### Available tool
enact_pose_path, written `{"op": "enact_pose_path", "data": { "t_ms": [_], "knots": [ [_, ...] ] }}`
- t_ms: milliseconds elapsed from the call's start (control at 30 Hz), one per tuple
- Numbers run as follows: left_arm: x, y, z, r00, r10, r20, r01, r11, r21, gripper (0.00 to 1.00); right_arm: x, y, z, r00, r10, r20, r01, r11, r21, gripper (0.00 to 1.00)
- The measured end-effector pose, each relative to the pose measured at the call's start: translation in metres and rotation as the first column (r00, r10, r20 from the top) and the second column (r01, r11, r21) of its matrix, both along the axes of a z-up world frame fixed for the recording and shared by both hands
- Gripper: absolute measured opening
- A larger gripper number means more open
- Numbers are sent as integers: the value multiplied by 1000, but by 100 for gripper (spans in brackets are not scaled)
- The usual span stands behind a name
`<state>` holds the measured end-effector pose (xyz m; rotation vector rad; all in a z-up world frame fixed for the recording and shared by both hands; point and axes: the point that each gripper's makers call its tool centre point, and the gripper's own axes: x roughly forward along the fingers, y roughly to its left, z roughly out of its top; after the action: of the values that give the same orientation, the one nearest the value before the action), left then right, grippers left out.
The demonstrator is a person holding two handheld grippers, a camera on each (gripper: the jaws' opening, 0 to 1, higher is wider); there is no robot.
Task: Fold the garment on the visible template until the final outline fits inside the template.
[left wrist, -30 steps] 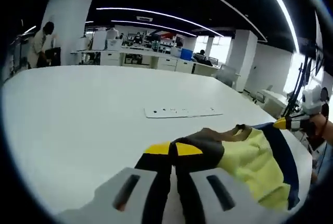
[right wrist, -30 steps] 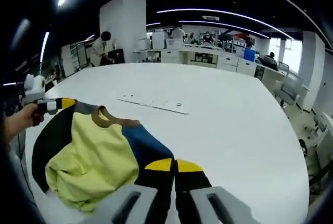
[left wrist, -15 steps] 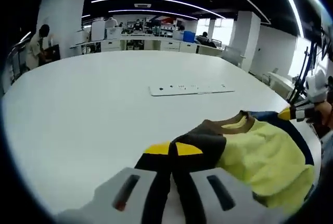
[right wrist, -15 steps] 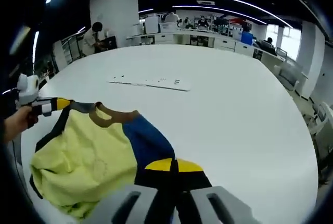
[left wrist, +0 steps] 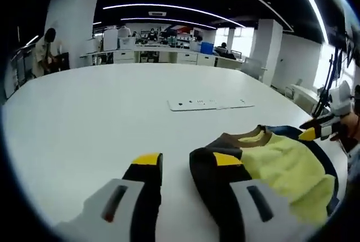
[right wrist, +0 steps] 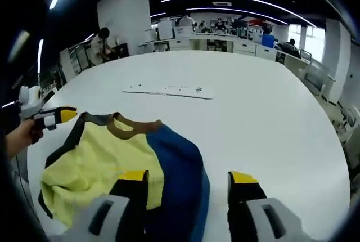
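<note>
Two grippers stand with jaws spread wide and nothing between them. In the left gripper view the left gripper [left wrist: 183, 166] hovers over the white table [left wrist: 84, 118], its right jaw just at the dark sleeve edge of the garment [left wrist: 275, 160], which lies crumpled on the table, yellow in front with a brown collar and blue and dark sleeves. In the right gripper view the right gripper [right wrist: 191, 183] is above the garment [right wrist: 124, 152], its left jaw over the yellow and blue cloth, its right jaw over bare table [right wrist: 270, 118]. Whether either jaw touches the cloth I cannot tell. A flat white strip [right wrist: 169, 90] lies farther off on the table, well apart from the garment.
</note>
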<state>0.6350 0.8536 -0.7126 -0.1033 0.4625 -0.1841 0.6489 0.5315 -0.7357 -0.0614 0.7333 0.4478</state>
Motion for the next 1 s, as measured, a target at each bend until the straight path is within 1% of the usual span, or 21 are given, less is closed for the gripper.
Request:
{"op": "enact_pose_path", "data": {
  "t_ms": [33,100,167,267,367,433,567,667,767,867,1000],
  "knots": [
    [-4,0,2,1000,-2,2,2,1000,-3,39,-4,3,3,1000,7,-2,-7,1000,29,68],
    [-12,-1,5,1000,-7,10,7,1000,-9,46,-13,5,6,1000,18,-23,-17,998,64,71],
    [-21,-4,6,1000,-24,10,24,999,-25,51,-21,6,10,999,27,-22,-25,996,81,76],
    [-32,-5,9,999,-44,13,45,998,-35,56,-36,6,14,999,46,-25,-43,995,93,85],
    [-42,-8,12,998,-55,19,55,998,-33,63,-53,6,15,997,66,-36,-63,993,96,90],
    [-50,-10,16,998,-65,24,65,997,-33,65,-58,7,14,996,75,-40,-71,993,99,92],
    [-67,-14,20,996,-83,28,84,996,-36,73,-77,7,15,995,91,-48,-85,990,109,94],
    [-79,-17,22,993,-113,33,114,993,-28,79,-88,7,16,994,100,-48,-94,988,121,95],
    [-95,-18,24,990,-137,30,138,990,-29,83,-100,6,16,993,105,-44,-98,986,134,95],
    [-107,-18,29,989,-138,43,141,989,-55,86,-112,4,15,992,118,-42,-112,986,124,95],
    [-123,-20,30,988,-147,47,150,987,-58,88,-126,1,11,992,117,-46,-111,986,125,95]
  ]
}}
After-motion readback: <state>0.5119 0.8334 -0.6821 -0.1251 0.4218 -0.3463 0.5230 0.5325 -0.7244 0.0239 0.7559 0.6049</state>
